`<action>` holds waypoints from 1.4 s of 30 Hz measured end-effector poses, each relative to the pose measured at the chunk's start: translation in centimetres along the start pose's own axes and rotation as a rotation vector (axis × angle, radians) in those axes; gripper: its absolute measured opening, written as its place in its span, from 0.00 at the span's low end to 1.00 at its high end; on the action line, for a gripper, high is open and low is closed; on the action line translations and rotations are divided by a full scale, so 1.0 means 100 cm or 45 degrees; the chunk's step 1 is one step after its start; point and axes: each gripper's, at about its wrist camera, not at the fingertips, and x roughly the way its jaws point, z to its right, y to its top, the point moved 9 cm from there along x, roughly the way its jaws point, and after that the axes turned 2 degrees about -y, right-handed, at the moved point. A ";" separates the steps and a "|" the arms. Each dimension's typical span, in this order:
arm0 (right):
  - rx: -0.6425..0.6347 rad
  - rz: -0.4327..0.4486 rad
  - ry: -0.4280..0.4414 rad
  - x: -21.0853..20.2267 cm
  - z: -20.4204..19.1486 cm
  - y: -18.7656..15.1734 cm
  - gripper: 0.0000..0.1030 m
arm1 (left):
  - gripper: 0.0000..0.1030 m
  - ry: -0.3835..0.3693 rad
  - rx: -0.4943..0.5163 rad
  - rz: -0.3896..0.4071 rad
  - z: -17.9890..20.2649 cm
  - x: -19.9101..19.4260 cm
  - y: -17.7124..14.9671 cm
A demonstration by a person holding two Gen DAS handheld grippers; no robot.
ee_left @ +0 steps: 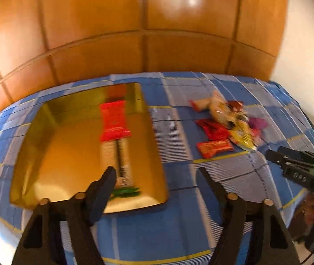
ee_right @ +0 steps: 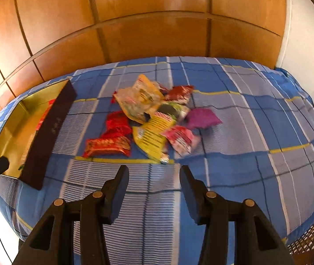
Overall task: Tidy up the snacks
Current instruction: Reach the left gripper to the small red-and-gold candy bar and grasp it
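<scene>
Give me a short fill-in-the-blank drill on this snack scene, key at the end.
1. The red snack packet lies inside the shallow ____-coloured cardboard box.
2. The loose pile of snack packets sits on the ____ checked bedsheet.
3. The left gripper and the right gripper both have jaws standing ____.
4. The single purple packet lies in the ____.

Missing words: gold; blue; open; pile

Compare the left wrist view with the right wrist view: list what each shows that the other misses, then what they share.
Only the left wrist view shows the long pale snack packet with a green end lying flat in the gold-lined box. Only the right wrist view shows the box's dark outer wall and the whole purple pouch. Both show the blue checked bedsheet, the loose pile of snack packets, the red wrapper in the box and open fingers on each hand-held gripper.
</scene>
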 end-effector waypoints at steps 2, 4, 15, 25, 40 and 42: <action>0.014 -0.004 -0.001 0.001 0.005 -0.004 0.47 | 0.58 -0.075 0.024 -0.052 0.016 0.011 0.005; 0.025 -0.003 -0.005 0.000 0.010 -0.007 0.47 | 0.51 -0.168 0.064 -0.107 0.036 0.023 0.008; 0.115 -0.031 0.013 0.003 0.040 -0.020 0.47 | 0.62 -0.293 0.486 -0.331 0.112 0.100 0.010; 0.157 -0.053 0.041 0.009 0.052 -0.025 0.47 | 0.58 -0.290 0.476 -0.433 0.113 0.145 0.015; 0.200 -0.088 0.025 0.014 0.059 -0.030 0.47 | 0.19 -0.476 0.387 -0.385 0.123 0.094 -0.030; 0.202 -0.089 0.025 0.013 0.060 -0.031 0.47 | 0.32 -0.471 0.380 -0.356 0.121 0.086 -0.026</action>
